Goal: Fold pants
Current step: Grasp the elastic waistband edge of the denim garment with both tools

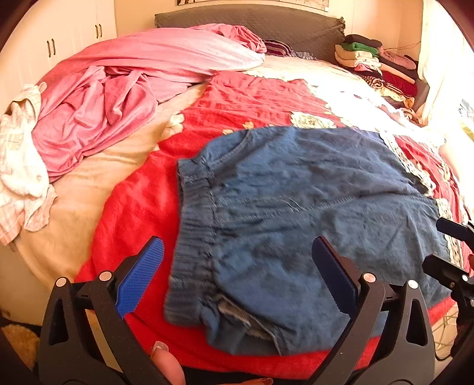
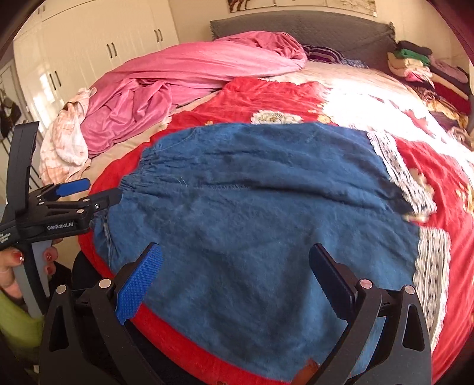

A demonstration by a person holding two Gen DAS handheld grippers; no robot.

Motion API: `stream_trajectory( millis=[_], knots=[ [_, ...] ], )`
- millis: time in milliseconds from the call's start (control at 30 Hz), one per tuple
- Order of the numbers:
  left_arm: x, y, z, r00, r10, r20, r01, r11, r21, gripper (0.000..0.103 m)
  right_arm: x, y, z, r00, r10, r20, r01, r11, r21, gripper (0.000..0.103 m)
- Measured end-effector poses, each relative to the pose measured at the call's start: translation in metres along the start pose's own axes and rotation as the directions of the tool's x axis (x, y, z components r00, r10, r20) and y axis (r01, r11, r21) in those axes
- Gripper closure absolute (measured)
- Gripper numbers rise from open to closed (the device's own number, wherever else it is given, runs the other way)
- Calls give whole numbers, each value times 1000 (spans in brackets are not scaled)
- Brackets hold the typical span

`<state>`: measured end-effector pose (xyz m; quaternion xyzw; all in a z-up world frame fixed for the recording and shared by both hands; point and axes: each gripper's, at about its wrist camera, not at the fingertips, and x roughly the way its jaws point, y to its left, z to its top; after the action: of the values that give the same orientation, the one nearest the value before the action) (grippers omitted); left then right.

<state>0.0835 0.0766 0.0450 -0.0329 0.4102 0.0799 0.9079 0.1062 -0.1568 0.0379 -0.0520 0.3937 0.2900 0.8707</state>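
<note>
Blue denim pants (image 1: 296, 213) lie folded on the red blanket (image 1: 142, 201), elastic waistband (image 1: 192, 231) to the left. They also fill the middle of the right wrist view (image 2: 251, 213). My left gripper (image 1: 237, 260) is open and empty, hovering just above the waistband end near the bed's front edge. It also shows at the left of the right wrist view (image 2: 97, 191), beside the waistband. My right gripper (image 2: 235, 266) is open and empty above the pants' near right part. Part of it shows at the right edge of the left wrist view (image 1: 453, 251).
A pink sheet (image 1: 118, 97) and a pale checked cloth (image 1: 20, 165) lie bunched at the bed's left. A stack of folded clothes (image 1: 382, 68) stands at the back right by the grey headboard (image 1: 251, 20). White wardrobes (image 2: 97, 50) stand behind on the left.
</note>
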Motion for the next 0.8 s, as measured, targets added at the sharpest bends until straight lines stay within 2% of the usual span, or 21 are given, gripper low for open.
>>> stream_trajectory(
  millis=[67, 200, 300, 367, 500, 600, 633, 667, 700, 800],
  knots=[
    [13, 12, 13, 1000, 16, -17, -16, 1000, -4, 9, 11, 3, 21, 1000, 10, 6, -9, 999, -42, 4],
    [52, 36, 38, 998, -10, -70, 8, 1000, -20, 9, 45, -3, 59, 998, 61, -21, -63, 995, -78, 4],
    [79, 47, 53, 995, 35, -92, -36, 999, -11, 9, 72, -9, 81, 997, 58, -60, -64, 993, -100, 4],
    [94, 53, 62, 994, 46, -102, -46, 999, -2, 9, 87, -10, 93, 997, 25, -72, -34, 992, -125, 4],
    [130, 59, 74, 988, 25, -151, -25, 1000, 7, 9, 109, -12, 107, 998, -12, -66, 0, 984, -177, 4],
    [144, 61, 79, 985, -42, -167, 39, 999, -16, 9, 127, -18, 120, 997, -26, -72, 12, 983, -183, 4],
    [148, 61, 81, 983, -59, -176, 55, 998, -28, 12, 132, -20, 125, 997, -31, -70, 17, 982, -190, 4],
    [151, 62, 81, 980, -78, -184, 71, 997, -43, 28, 137, -22, 129, 997, -30, -70, 15, 980, -197, 4],
    [153, 63, 83, 976, -110, -187, 99, 993, -66, 40, 142, -23, 134, 997, -36, -73, 20, 979, -202, 4],
    [151, 62, 85, 974, -140, -176, 127, 988, -82, 54, 159, -26, 149, 994, -33, -101, 9, 973, -231, 4]
  ],
)
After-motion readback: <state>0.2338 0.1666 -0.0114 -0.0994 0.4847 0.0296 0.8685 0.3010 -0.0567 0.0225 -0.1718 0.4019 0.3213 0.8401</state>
